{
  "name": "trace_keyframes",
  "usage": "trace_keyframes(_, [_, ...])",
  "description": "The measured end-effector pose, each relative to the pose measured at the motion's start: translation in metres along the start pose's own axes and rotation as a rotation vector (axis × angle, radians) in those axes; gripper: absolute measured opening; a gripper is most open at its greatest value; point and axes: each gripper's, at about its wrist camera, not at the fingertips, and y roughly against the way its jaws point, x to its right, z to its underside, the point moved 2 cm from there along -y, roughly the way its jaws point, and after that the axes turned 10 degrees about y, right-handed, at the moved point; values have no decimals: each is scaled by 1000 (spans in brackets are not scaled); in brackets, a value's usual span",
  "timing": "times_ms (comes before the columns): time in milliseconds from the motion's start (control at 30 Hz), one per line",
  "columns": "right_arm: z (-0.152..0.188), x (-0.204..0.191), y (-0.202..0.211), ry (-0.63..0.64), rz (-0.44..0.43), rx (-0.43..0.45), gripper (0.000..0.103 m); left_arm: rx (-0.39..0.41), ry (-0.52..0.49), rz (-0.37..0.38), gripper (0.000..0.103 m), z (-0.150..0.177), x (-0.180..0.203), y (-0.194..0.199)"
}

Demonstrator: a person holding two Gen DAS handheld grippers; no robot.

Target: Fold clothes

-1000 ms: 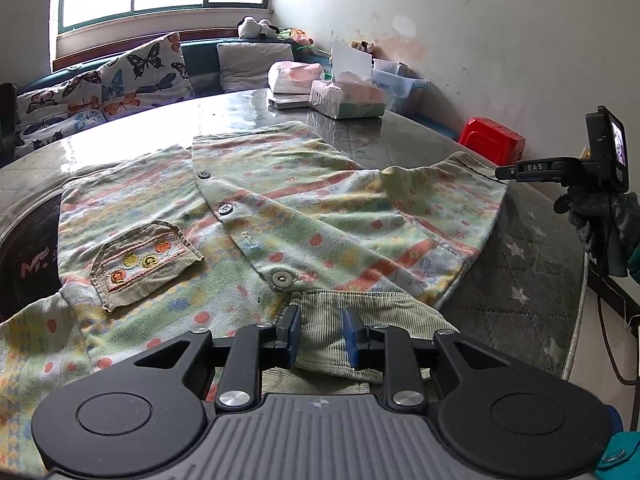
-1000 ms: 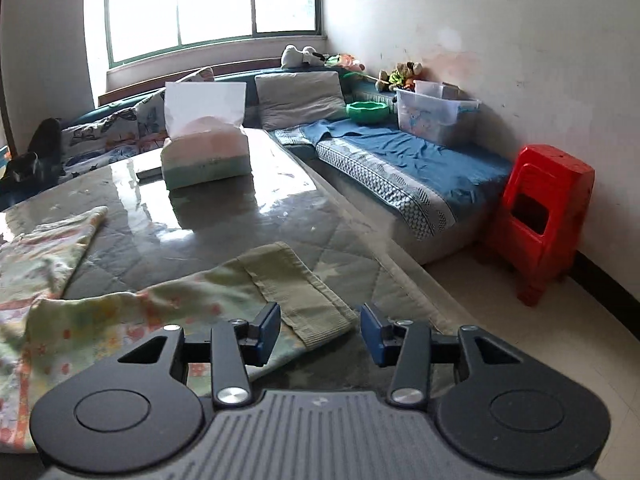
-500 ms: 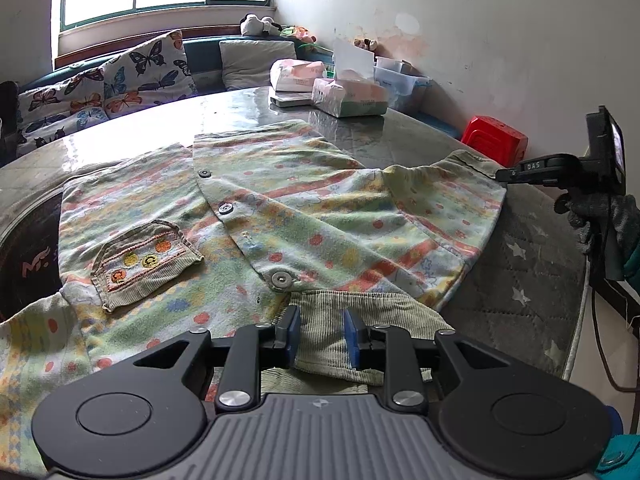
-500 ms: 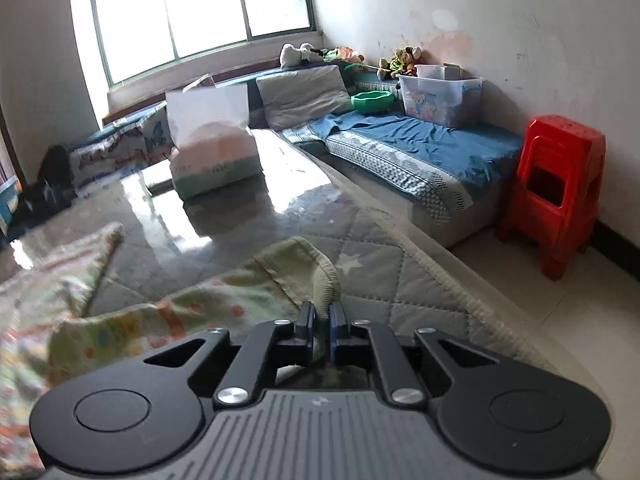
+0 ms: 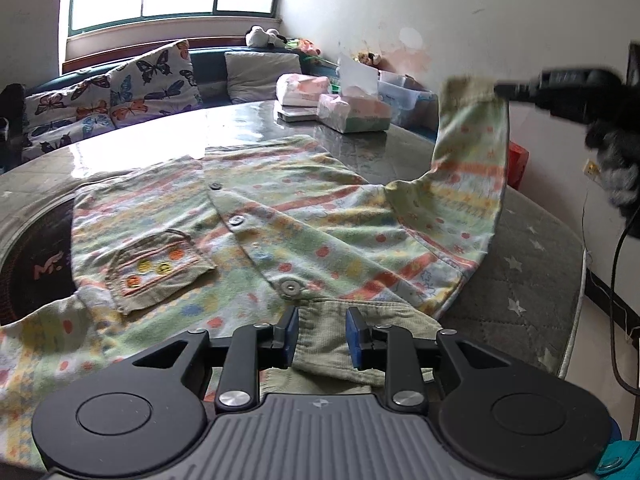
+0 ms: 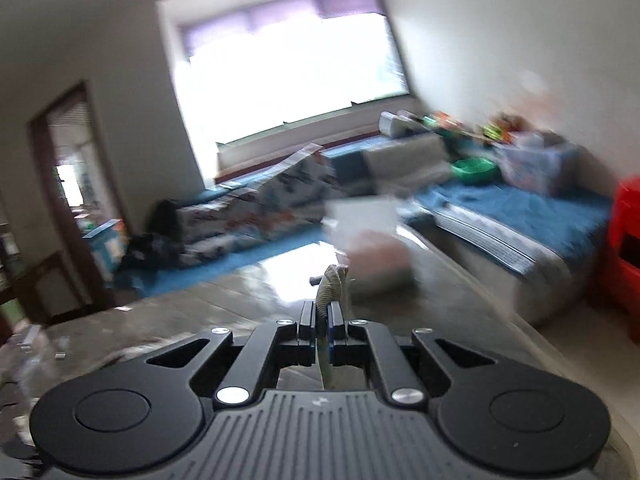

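My right gripper [image 6: 321,326] is clamped on the sleeve cuff [image 6: 330,284], holding the sleeve [image 5: 472,152] up off the table [image 5: 520,280] at the far right. My left gripper [image 5: 321,336] sits with fingers apart around the collar [image 5: 320,332] of the shirt [image 5: 280,220], which lies spread on the table.

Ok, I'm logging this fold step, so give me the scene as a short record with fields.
garment: pastel patterned button shirt, spread on the round table
lifted part: sleeve cuff, raised above the table
right gripper: shut on sleeve cuff
left gripper: open, over the green corduroy collar
behind: tissue box
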Motion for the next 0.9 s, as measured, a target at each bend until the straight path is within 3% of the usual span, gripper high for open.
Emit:
trace_keyframes(267, [-32,-97,-11,158,-242,30,5,43,50,-30,30,5,-22,19])
trace_keyframes(567, [10,-201,-46,285,-471,-119,8,76,111,-75,33,17,-48,40])
trace_keyframes(633, [16,-209,-51,295,-494,-151,9,81,124,-87,33,17,-54,44])
trace_keyframes(733, [17,-206,-49,287,-510,-167,19,92,140,-104,35,17,-61,50])
trace_keyframes(900, [21,-181,-57,319,-449,-215,27,111,151,-112,35,11,-65,55])
